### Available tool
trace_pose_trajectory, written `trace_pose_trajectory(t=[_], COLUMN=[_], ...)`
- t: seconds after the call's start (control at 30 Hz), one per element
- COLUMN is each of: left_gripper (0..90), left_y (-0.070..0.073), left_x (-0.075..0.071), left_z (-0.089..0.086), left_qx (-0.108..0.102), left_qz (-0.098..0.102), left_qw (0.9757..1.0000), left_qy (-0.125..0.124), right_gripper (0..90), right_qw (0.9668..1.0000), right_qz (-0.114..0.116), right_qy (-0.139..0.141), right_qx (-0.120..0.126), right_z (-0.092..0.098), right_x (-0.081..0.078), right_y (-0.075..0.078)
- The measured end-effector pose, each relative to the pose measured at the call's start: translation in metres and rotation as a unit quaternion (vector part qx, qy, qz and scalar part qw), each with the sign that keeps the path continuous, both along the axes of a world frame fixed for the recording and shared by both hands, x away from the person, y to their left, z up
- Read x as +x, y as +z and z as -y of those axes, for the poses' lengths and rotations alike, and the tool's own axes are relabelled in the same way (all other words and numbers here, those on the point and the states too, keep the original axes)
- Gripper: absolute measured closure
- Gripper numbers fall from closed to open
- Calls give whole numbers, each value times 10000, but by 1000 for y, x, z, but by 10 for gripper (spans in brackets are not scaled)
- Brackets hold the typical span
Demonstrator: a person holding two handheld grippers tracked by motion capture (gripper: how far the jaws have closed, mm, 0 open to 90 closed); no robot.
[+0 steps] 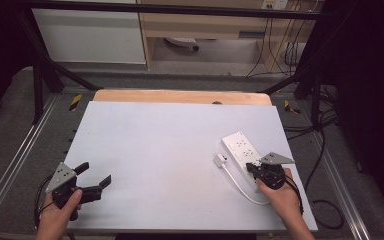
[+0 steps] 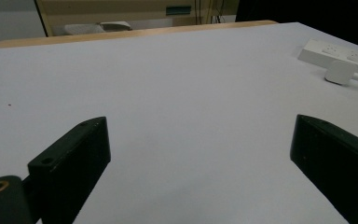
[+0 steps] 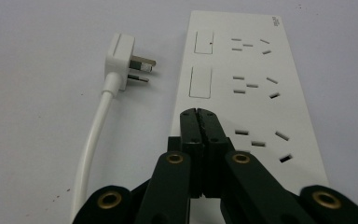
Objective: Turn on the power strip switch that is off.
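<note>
A white power strip [image 1: 240, 147] lies on the right side of the white table [image 1: 170, 150], with several sockets and two rocker switches [image 3: 200, 81] on its face. Its white plug [image 3: 123, 56] rests unplugged to the left of the strip, prongs pointing toward it, and the cable [image 3: 93, 135] curves back along the table. My right gripper [image 3: 199, 114] is shut with nothing between its jaws, its tips over the strip's near end, just below the switches. My left gripper [image 2: 200, 126] stands open at the near left corner [image 1: 95, 174], well away from the strip [image 2: 335, 51] and plug [image 2: 339, 72].
A wooden strip [image 1: 180, 96] borders the table's far side. Beyond it stand a black frame rail [image 1: 180, 9], a wooden cabinet [image 1: 205, 25] and hanging cables [image 1: 285, 45]. Metal rails [image 1: 10, 170] run along both sides of the table.
</note>
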State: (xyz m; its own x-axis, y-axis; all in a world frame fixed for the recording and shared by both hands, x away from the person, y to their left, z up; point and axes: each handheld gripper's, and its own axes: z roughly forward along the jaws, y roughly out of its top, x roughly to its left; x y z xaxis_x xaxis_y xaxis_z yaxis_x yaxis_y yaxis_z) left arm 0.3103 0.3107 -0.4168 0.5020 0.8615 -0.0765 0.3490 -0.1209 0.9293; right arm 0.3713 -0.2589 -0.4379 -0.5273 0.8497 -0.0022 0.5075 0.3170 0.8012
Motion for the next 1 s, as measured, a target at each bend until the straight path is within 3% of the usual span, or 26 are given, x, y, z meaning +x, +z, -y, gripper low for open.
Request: trace_pose_trajectory(t=[1.0], left_gripper=[49], left_y=[0], left_x=[0], left_z=[1], left_qx=[12], left_qz=[-27], left_qw=[10000], left_qy=[-15], right_gripper=[900], right_qw=[10000], right_qz=[-28], right_qy=[-12], right_qx=[31], right_z=[0], right_x=[-1], right_y=[0])
